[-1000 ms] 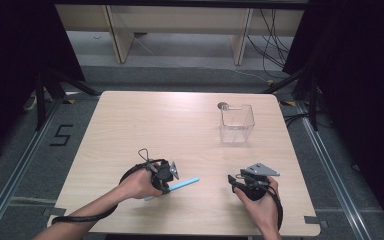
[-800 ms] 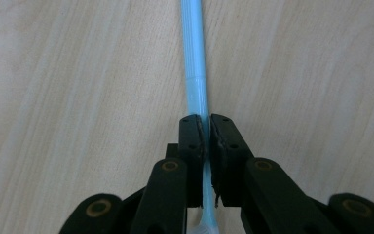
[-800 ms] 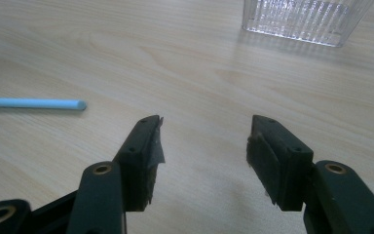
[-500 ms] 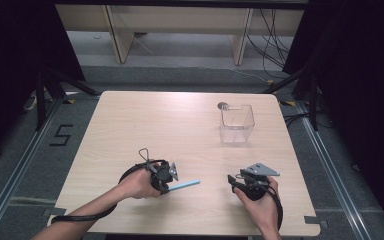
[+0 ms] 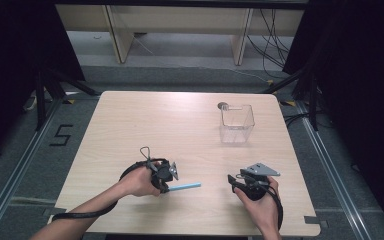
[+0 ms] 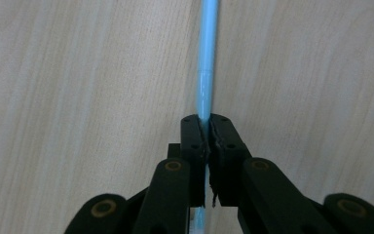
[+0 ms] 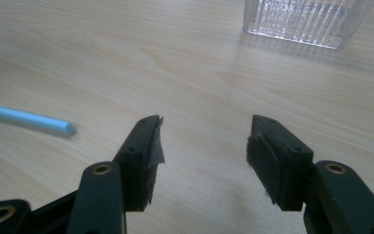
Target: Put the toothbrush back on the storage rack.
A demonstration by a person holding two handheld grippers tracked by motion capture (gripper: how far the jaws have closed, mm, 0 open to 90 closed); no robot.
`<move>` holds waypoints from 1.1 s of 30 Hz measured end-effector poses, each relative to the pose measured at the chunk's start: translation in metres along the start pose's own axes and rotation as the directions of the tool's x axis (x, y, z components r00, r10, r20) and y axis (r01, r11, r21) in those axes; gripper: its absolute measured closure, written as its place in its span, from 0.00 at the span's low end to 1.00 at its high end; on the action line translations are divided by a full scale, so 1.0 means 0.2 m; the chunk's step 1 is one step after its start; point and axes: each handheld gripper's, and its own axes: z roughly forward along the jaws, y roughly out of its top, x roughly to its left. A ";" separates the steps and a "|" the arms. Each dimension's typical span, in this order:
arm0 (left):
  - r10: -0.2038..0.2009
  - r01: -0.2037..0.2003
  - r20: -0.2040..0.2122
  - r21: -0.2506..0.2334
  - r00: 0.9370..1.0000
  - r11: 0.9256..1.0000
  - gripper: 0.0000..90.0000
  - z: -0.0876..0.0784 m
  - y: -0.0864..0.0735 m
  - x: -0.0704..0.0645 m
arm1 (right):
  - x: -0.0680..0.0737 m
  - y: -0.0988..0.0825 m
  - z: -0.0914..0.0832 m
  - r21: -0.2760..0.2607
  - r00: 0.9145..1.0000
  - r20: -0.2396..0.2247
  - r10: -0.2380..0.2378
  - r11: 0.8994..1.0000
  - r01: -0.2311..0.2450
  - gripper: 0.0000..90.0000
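Left side of the table (image 5: 130, 125): my left tongs (image 5: 167, 181) sit low near the front edge, held in my left hand (image 5: 141, 181), cable looping back along my forearm. Their jaws have just been closing and now pinch the light blue straw (image 5: 184, 187) at one end. In the left gripper view the left tongs (image 6: 206, 127) have both pads pressed flat against the straw (image 6: 208, 63), which runs straight away from the tips over bare wood (a short stub of it also shows below, between the black arms). From above, the straw lies flat on the table, its free end pointing right toward my other hand, well short of it.

Middle: plain wood grain between the straw's free end and the right tongs.

Right side: my right tongs (image 5: 236, 181) rest near the front edge in my right hand (image 5: 260, 200), grey three-cornered plate on top. In the right gripper view the right tongs (image 7: 204, 141) stand wide apart with only table between the pads, gripping nothing. The straw's free end (image 7: 27, 118) shows off to their left, apart from them.

Far right, further back: a clear plastic container (image 5: 237, 122) stands upright, well apart from both tongs; its ribbed wall (image 7: 304, 19) shows at the top of the right gripper view.
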 end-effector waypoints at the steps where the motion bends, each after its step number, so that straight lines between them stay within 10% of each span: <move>1: 0.001 -0.001 0.000 0.000 1.000 1.000 0.94 0.00 0.00 0.00 | 0.00 0.00 0.00 -0.013 1.000 0.000 -0.007 1.000 0.007 0.51; 22: 0.055 -0.054 0.014 -0.025 0.998 0.998 0.94 -0.06 -0.03 -0.04 | 0.02 0.00 0.00 0.009 0.999 -0.043 -0.006 1.000 0.006 0.51; 33: 0.082 -0.082 0.006 -0.025 0.997 0.996 0.94 -0.09 -0.05 -0.04 | 0.06 0.02 0.02 0.055 0.984 -0.133 -0.117 0.991 0.125 0.51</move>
